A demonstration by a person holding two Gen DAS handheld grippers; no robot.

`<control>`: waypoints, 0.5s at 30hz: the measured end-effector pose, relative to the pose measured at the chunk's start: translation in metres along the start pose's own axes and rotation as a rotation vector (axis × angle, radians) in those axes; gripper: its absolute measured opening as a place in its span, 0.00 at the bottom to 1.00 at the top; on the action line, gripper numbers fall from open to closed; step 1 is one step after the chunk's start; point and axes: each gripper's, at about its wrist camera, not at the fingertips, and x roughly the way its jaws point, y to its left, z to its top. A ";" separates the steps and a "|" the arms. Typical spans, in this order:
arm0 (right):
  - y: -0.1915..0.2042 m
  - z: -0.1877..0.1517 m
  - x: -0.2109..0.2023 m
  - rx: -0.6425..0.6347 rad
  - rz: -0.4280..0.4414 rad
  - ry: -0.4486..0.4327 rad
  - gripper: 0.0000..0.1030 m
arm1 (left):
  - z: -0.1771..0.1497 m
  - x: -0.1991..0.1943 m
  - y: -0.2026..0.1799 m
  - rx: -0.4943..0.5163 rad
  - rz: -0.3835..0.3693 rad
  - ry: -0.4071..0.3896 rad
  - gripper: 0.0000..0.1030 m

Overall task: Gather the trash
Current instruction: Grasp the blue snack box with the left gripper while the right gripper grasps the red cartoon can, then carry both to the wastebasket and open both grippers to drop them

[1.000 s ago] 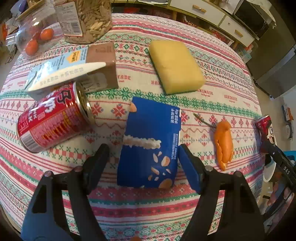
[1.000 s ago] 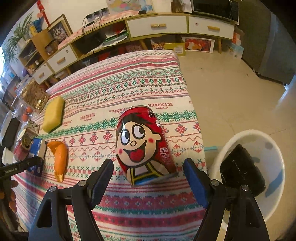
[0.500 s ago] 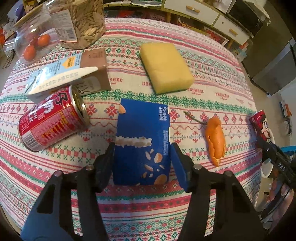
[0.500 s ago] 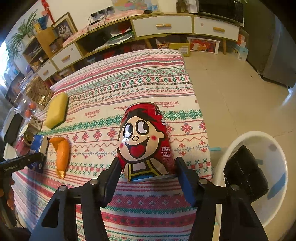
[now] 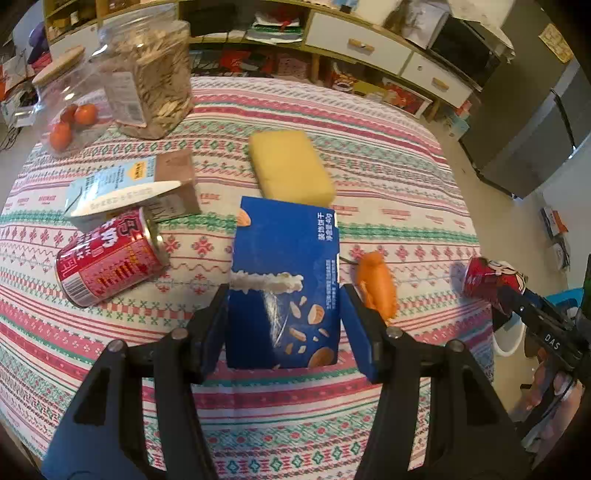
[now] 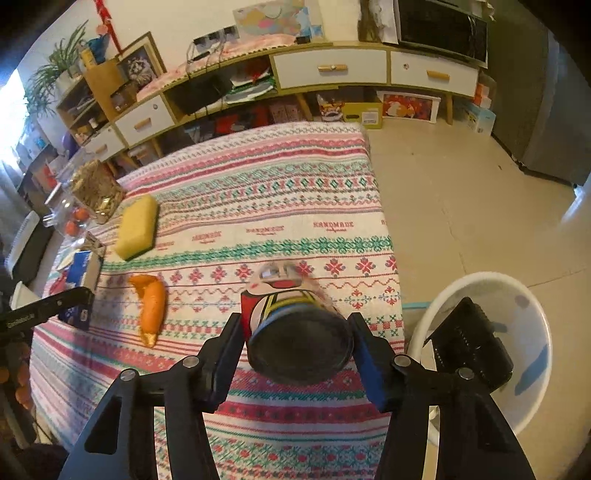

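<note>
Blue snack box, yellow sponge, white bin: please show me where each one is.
blue snack box (image 5: 284, 280), left wrist view, middle of its printed front.
yellow sponge (image 5: 290, 168), left wrist view, middle of its top face.
white bin (image 6: 532, 317), right wrist view, inner wall.

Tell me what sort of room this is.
Most likely a home living or dining room: a table under a patterned tablecloth, a long low cabinet with white drawers along the wall with a screen on it, and a potted plant on a shelf.

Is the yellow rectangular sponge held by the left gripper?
No, the left gripper clamps the blue snack box; the sponge lies beyond.
</note>
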 end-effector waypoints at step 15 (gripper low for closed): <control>0.023 -0.010 -0.026 -0.060 0.031 -0.021 0.55 | -0.011 -0.014 -0.042 0.115 -0.053 -0.039 0.58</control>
